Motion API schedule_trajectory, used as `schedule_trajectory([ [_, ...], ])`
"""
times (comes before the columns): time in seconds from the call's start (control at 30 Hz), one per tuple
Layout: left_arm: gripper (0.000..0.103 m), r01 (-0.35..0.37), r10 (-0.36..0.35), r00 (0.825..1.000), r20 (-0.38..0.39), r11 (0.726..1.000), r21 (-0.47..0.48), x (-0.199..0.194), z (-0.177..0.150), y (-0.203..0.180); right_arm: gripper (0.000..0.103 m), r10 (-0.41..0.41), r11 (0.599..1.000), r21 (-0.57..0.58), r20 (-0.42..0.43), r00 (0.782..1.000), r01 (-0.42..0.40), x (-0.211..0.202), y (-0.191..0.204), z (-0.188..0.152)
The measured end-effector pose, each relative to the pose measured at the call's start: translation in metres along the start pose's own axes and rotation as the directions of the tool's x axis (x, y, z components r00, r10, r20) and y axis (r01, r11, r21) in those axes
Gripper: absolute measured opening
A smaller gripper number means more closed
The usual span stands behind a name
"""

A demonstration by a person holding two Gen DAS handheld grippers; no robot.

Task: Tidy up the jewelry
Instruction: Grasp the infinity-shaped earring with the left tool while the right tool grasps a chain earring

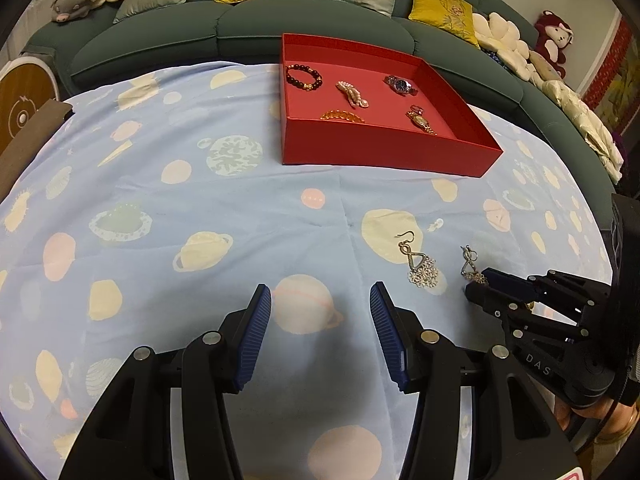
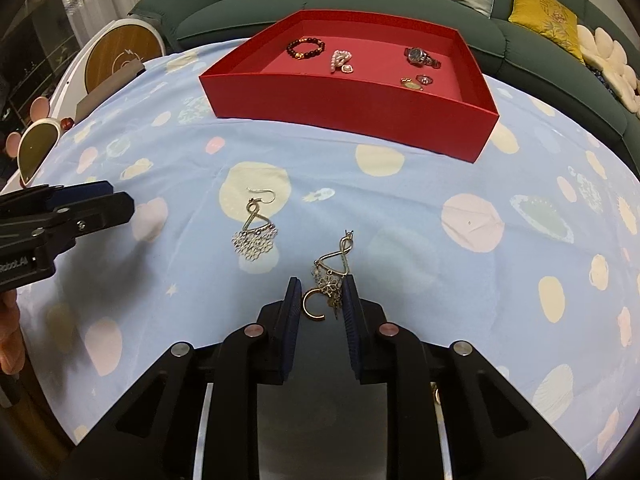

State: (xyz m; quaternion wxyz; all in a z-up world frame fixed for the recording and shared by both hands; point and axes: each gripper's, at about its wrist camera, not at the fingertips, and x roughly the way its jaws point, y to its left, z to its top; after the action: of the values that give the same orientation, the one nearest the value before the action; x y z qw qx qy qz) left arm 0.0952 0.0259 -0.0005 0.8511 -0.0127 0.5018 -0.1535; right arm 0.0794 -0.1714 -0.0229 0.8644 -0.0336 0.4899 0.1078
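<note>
While the left tongs hang wide and empty, the right tongs stand narrow around a dangly earring, its twin at ten o'clock; light, tangle-prone, best pinched at the filigree.

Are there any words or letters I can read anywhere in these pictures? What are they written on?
"D A S": pale letters on the black body of the right hand-held gripper, at the right of the left wrist view.
A pale label on the black body of the left hand-held gripper is cut off by the picture's edge and too blurred to read.
The watch in the red box is too small to read.
</note>
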Motion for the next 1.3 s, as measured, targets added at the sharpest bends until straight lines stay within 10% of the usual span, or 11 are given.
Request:
schedule_trajectory([
  [0.17,0.050,0.010,-0.010,1.000,-0.002,1.000,0.011,0.003,0.003,-0.015,0.037,0.002,0.998,0.065,0.045,0.999,-0.005,-0.001,-0.010,0.008],
  [0.33,0.050,0.014,-0.014,1.000,0.000,1.000,0.027,0.006,0.007,-0.025,0.018,-0.042,0.999,0.023,0.035,0.999,0.041,0.010,-0.005,0.012],
  [0.97,0.049,-0.017,0.017,1.000,0.002,0.995,0.100,0.061,0.018,-0.071,0.017,-0.024,0.984,0.176,0.245,0.969,-0.020,-0.070,-0.057,0.021],
  [1.17,0.016,-0.056,0.049,0.998,0.046,0.983,0.176,0.065,0.013,-0.089,0.017,-0.020,0.985,0.171,0.230,0.973,-0.020,-0.067,-0.061,0.015],
  [1.3,0.012,-0.057,0.049,0.998,0.049,0.983,0.175,0.065,0.013,-0.090,0.017,-0.019,0.986,0.163,0.221,0.975,-0.018,-0.064,-0.060,0.011],
])
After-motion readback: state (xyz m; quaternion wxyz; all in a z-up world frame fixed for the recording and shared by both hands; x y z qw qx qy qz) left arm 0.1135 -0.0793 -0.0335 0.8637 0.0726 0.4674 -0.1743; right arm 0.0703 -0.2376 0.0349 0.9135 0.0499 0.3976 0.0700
